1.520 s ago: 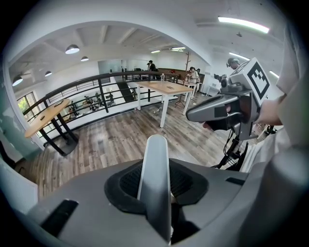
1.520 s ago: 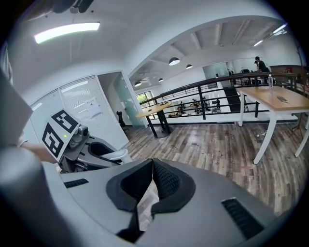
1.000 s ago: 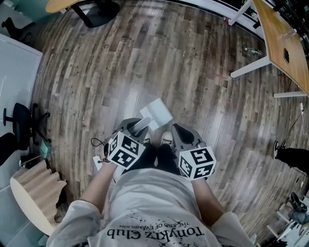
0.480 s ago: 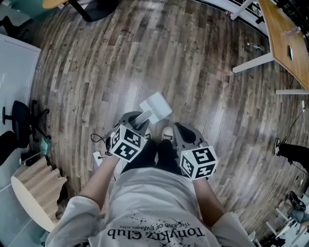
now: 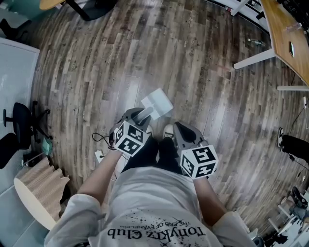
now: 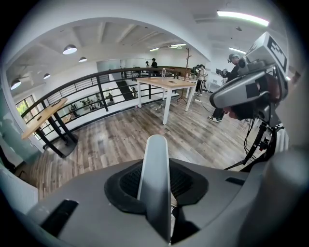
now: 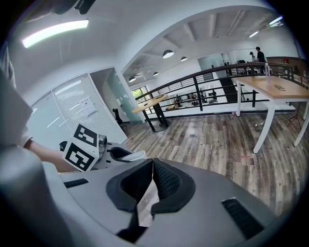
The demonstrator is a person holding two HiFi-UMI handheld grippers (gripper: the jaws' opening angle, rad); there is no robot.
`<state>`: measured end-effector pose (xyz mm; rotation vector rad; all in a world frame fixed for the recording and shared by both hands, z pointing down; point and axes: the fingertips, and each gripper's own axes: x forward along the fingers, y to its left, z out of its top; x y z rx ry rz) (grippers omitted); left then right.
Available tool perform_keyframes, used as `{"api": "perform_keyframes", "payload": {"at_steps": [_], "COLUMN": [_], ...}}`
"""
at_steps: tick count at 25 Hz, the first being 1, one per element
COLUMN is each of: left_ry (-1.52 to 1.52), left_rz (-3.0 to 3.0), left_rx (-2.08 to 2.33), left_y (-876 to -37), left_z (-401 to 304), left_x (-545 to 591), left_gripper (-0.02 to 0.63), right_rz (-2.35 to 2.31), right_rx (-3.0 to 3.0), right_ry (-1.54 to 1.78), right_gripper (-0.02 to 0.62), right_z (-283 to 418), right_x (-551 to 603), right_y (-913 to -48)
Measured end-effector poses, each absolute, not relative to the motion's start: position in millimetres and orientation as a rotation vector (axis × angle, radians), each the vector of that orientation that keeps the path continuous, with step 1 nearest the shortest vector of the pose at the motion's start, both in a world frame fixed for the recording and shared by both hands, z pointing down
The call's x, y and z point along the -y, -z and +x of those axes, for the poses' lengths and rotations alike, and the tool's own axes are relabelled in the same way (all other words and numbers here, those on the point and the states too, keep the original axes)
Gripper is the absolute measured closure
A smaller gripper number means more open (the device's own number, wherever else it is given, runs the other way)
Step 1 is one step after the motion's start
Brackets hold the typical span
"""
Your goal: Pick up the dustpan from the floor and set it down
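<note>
The dustpan (image 5: 157, 102) is white, and its long pale handle (image 5: 144, 114) runs back into my left gripper (image 5: 137, 120), which is shut on it. The pan end hangs over the wood floor just ahead of the person's feet. In the left gripper view the handle (image 6: 155, 178) fills the gap between the dark pads of that gripper (image 6: 157, 193). My right gripper (image 5: 179, 132) hangs beside it to the right, shut with nothing in it; its pads meet in the right gripper view (image 7: 150, 185), which also shows the left gripper (image 7: 104, 152).
A wooden desk on white legs (image 5: 263, 55) stands at the upper right. A black office chair (image 5: 21, 123) and a corrugated cardboard piece (image 5: 41, 181) are at the left. A thin cable (image 5: 99, 140) lies near the feet, and a round table base (image 5: 91, 7) is at the top.
The left gripper has sunk slightly with the dustpan still in it. The right gripper has stayed about where it was.
</note>
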<state>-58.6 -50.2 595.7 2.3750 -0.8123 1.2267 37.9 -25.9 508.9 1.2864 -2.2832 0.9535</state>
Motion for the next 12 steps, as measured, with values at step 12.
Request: {"api": "perform_keyframes", "payload": {"at_steps": [12], "left_ry": [-1.238], "left_rz": [2.379], "left_rx": [0.814], "left_y": [-617], "left_z": [-54], "left_x": [58], "left_gripper": [0.483], "right_rz": [1.301], "right_rx": [2.26], "right_ry": [-0.97], "right_gripper": [0.571], "right_z": [47], "right_x": [28], "right_y": [-513]}}
